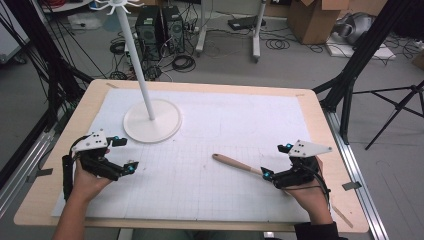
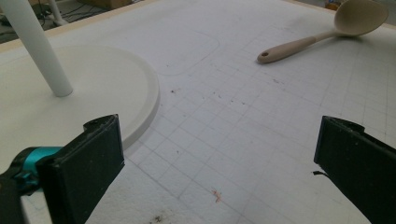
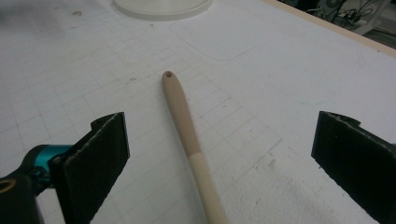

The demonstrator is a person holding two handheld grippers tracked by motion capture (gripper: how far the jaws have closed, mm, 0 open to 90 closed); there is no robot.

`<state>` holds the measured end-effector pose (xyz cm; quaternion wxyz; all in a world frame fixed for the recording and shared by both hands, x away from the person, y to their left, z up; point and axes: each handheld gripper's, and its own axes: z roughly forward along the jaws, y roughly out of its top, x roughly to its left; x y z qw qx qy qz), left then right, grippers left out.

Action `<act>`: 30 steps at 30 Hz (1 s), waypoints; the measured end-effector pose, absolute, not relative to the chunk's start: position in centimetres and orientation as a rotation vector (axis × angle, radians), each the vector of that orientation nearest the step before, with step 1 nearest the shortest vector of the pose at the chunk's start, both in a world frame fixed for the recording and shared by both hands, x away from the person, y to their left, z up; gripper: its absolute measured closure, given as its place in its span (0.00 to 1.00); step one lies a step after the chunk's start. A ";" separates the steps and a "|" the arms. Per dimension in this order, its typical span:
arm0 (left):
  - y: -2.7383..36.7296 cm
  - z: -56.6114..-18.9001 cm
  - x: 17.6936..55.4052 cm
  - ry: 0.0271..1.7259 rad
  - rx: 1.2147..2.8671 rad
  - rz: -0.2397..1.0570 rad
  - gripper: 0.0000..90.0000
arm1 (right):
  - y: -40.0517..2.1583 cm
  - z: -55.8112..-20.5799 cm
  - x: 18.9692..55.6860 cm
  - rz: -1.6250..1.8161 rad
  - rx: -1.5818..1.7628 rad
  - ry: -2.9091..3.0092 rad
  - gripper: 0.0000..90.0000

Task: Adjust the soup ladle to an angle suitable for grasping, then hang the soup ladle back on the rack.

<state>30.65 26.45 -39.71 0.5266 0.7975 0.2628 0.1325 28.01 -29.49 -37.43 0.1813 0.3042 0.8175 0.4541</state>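
Note:
A beige spoon [image 1: 235, 164] lies on the white gridded mat [image 1: 210, 125], its handle pointing left and away. My right gripper [image 1: 277, 161] stands open over the bowl end, and the hand hides the bowl. In the right gripper view the handle [image 3: 187, 126] runs between the wide jaws of my right gripper [image 3: 219, 149], touching neither pad. My left gripper [image 1: 126, 154] stands open at the mat's left with nothing in it. The left gripper view has the open left gripper [image 2: 219, 158] over bare mat and the whole spoon [image 2: 322, 35] farther off.
A white stand with a round base [image 1: 151, 122] and a tall pole [image 1: 135, 50] stands at the mat's back left, close to my left gripper. The same base [image 2: 93, 88] lies just ahead of the left jaw. The wooden table rim [image 1: 200, 85] borders the mat.

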 end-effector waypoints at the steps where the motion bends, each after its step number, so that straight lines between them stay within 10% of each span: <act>1: 26.5 -39.7 30.7 0.628 1.907 0.317 0.02 | -29.5 -37.4 28.0 1.282 0.859 2.309 0.03; 30: 26.2 -39.6 30.3 0.611 1.904 0.312 0.02 | -28.7 -37.5 28.6 1.222 0.875 2.348 0.05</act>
